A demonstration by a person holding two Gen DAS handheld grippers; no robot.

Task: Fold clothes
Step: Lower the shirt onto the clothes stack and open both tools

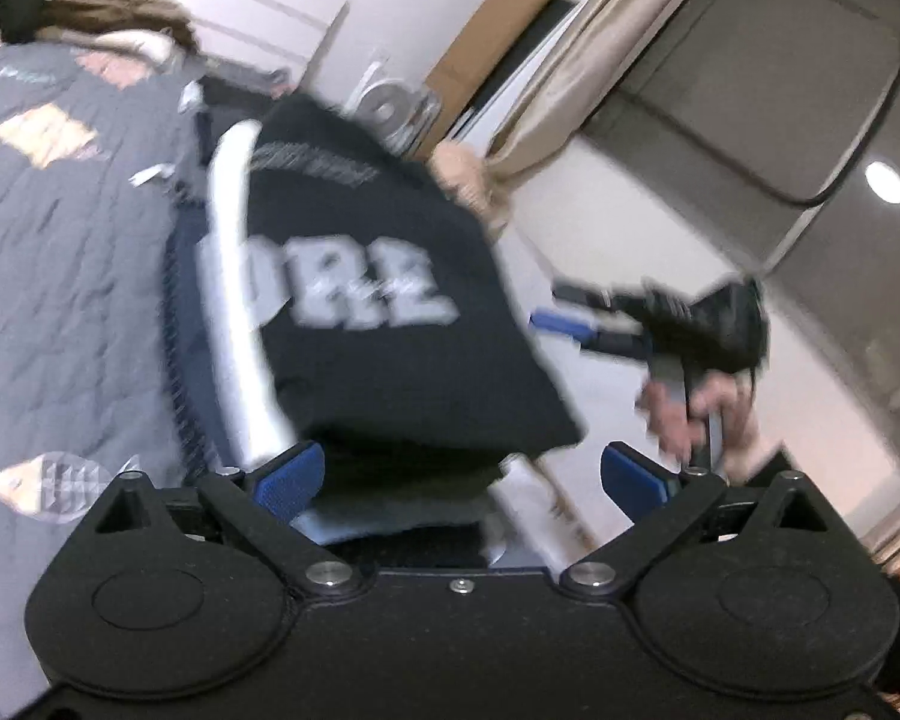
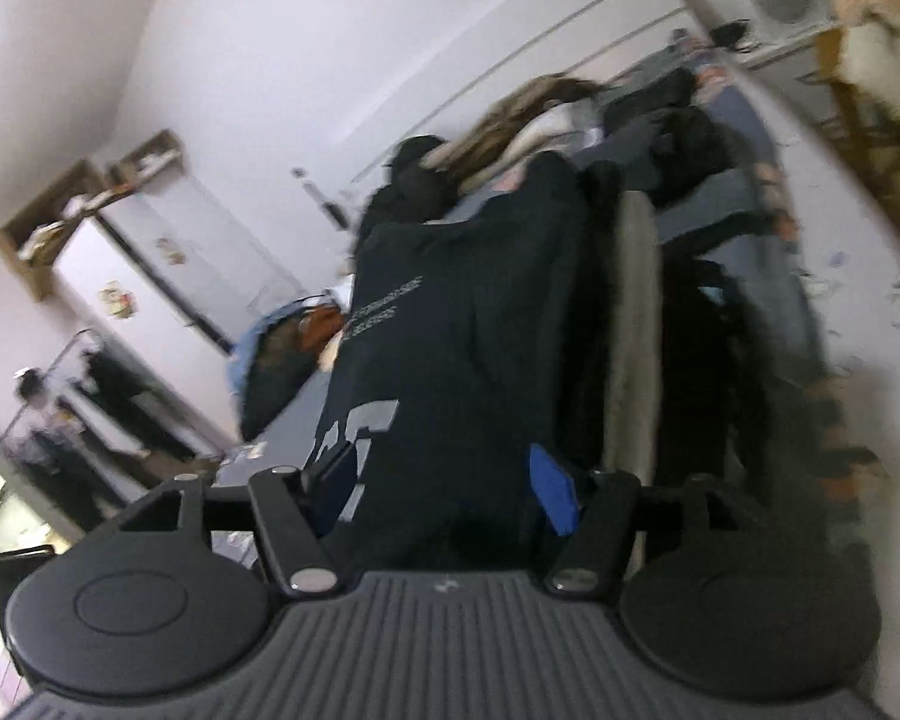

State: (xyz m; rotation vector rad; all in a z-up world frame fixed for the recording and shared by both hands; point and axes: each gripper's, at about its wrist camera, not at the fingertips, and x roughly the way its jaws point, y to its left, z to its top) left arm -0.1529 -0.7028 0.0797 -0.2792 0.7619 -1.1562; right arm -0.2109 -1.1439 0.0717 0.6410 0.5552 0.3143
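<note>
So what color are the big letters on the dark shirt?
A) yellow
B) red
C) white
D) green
C: in the left wrist view the dark shirt carries big blocky white letters, blurred, with no red, yellow or green in them.

A bed with a grey quilted cover (image 1: 60, 252) bore the black garment with white lettering (image 1: 378, 276); more dark clothes (image 2: 672, 138) lay heaped at its far end.
</note>
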